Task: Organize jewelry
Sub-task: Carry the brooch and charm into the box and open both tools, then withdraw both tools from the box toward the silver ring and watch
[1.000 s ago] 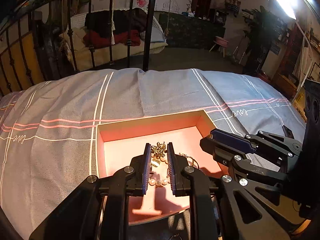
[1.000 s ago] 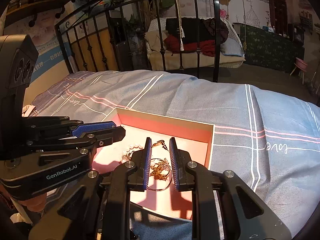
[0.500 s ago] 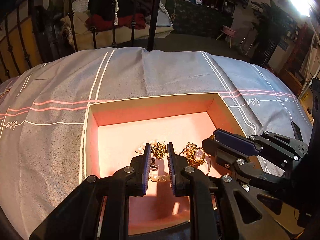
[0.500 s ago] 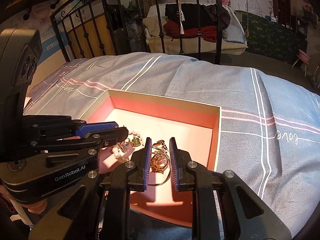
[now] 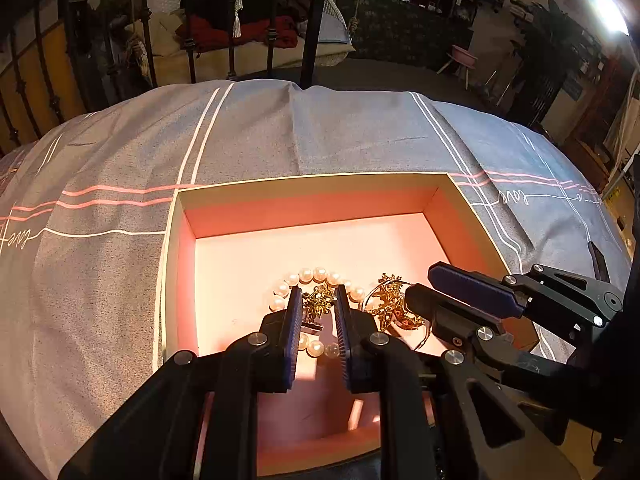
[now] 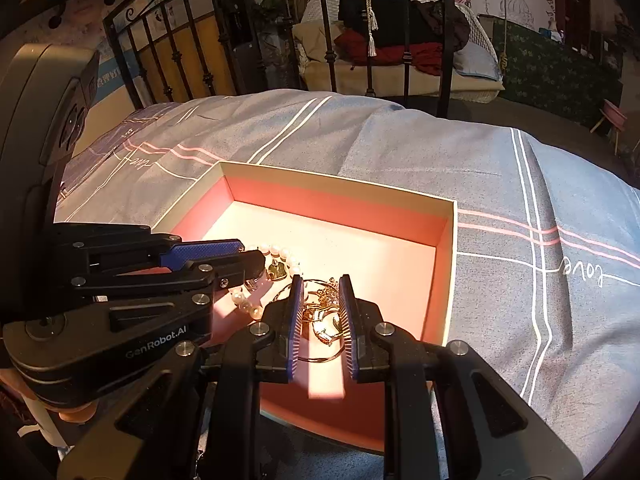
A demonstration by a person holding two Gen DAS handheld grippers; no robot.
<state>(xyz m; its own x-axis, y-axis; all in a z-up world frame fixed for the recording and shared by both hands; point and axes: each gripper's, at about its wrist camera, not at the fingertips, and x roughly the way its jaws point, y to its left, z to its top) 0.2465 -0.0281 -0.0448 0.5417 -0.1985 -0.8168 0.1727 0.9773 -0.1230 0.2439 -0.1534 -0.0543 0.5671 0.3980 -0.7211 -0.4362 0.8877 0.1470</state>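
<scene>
A shallow box (image 5: 312, 177) with a cream rim and pink lining lies on the bed; its rim (image 6: 340, 181) also shows in the right wrist view. Inside lies a pearl bracelet (image 5: 316, 274) (image 6: 276, 249). My left gripper (image 5: 318, 300) is low over the box floor inside the bracelet's ring, shut on a small gold ornament (image 5: 319, 302). Just to its right, my right gripper (image 6: 319, 292) is shut on a tangle of gold charms (image 6: 322, 300) with a thin gold hoop (image 6: 320, 358) under it. Each gripper shows in the other's view: right gripper (image 5: 418, 284), left gripper (image 6: 252, 256).
The box rests on a grey-blue bedcover (image 5: 120, 280) with white and pink stripes. A black iron bed rail (image 5: 316, 20) stands behind it, with a cushioned seat and clothes beyond. A person's hand (image 6: 76, 412) shows at the lower left under the left gripper.
My left gripper has come down and tilted into the box, so the pearl bracelet now rings its fingertips. The right gripper has tilted slightly. Neither pair of jaws has changed its gap.
</scene>
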